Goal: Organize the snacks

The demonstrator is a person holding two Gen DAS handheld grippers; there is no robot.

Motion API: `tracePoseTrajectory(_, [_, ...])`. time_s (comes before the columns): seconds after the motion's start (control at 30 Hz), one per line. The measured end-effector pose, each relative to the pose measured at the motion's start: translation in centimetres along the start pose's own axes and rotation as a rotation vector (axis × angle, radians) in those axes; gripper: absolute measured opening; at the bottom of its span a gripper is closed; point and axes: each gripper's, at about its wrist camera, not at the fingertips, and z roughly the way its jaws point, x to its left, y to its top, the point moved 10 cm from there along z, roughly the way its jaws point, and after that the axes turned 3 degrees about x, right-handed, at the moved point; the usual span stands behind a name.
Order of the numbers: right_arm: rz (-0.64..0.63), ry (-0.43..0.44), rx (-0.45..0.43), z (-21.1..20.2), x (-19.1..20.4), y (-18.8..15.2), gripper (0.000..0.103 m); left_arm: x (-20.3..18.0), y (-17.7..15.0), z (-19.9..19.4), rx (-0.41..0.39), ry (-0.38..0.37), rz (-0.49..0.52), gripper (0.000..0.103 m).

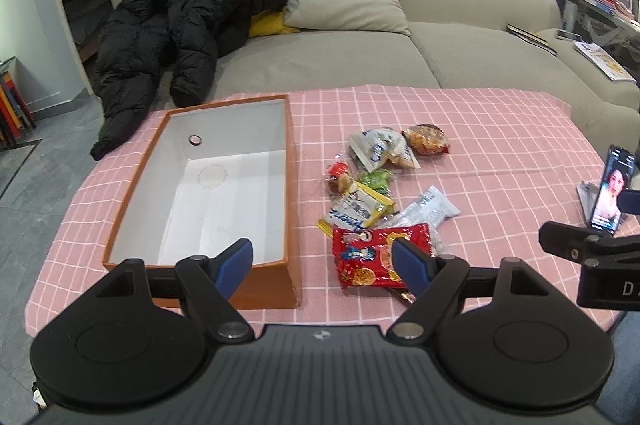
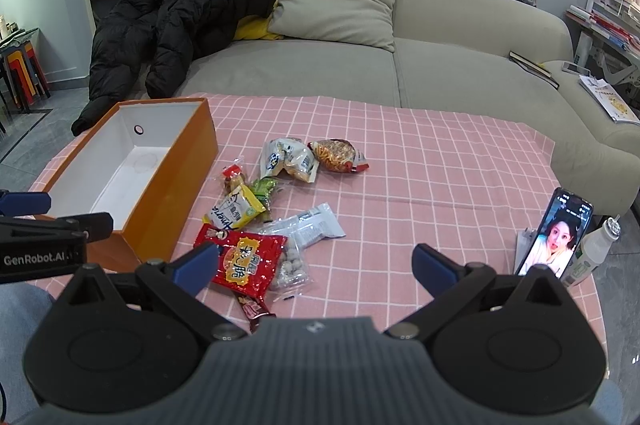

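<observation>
"GenRobot.AI" stands in white on the left gripper point(image 2: 44, 221); upside-down letters "Hmerc" show on the yellow-edged snack packet point(image 2: 235, 212); other print is unreadable

Pink white-checked tablecloth point(image 1: 460, 129), orange white-lined box point(image 1: 292, 185), red, perhaps cartoon-printed packet point(image 1: 368, 257).

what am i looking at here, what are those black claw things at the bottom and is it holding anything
They are two hand-held grippers, one in each of a person's hands; no robot arm. Each picture comes from a camera on one gripper, looking along its blue-tipped fingers. The first shows the left gripper, the second the right gripper. Both are open and hold nothing. On the pink checked tablecloth sit an empty orange box, a loose pile of snack packets including a red packet, a propped phone and a small bottle. A sofa stands behind.
</observation>
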Motion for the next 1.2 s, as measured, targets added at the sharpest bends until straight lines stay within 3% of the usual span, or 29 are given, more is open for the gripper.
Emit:
tracePoseTrajectory(0.23, [0.015, 0.104, -0.051, 0.5, -0.2, -0.1, 0.099, -1.8, 0.3, 1.5, 0.026, -0.110, 0.054, 0.063])
tracePoseTrajectory(0.33, [0.004, 0.127, -0.027, 1.8, -0.3, -0.4, 0.088, -2.9, 0.4, 2.6, 0.047, -0.134, 0.103, 0.057])
tracePoseTrajectory(0.47, [0.006, 0.150, 0.030, 4.2, -0.8, -1.1, 0.077, -5.1, 0.4, 4.5, 0.073, -0.177, 0.255, 0.064])
tracePoseTrajectory(0.53, [-0.002, 0.141, 0.059, 5.5, -1.1, -1.5, 0.076, -6.1, 0.4, 5.5, 0.085, -0.203, 0.332, 0.074])
tracePoseTrajectory(0.67, [0.001, 0.133, 0.115, 8.3, -1.8, -2.2, 0.076, -7.3, -0.2, 7.9, 0.122, -0.231, 0.490, 0.078])
tracePoseTrajectory(1.0, [0.017, 0.176, 0.214, 14.9, -2.3, -3.3, 0.075, -9.7, -4.1, 14.5, 0.238, -0.283, 0.959, 0.079])
tracePoseTrajectory(1.2, [-0.031, 0.203, 0.247, 18.1, -1.8, -4.1, 0.072, -9.4, -4.9, 18.7, 0.345, -0.293, 1.077, 0.079])
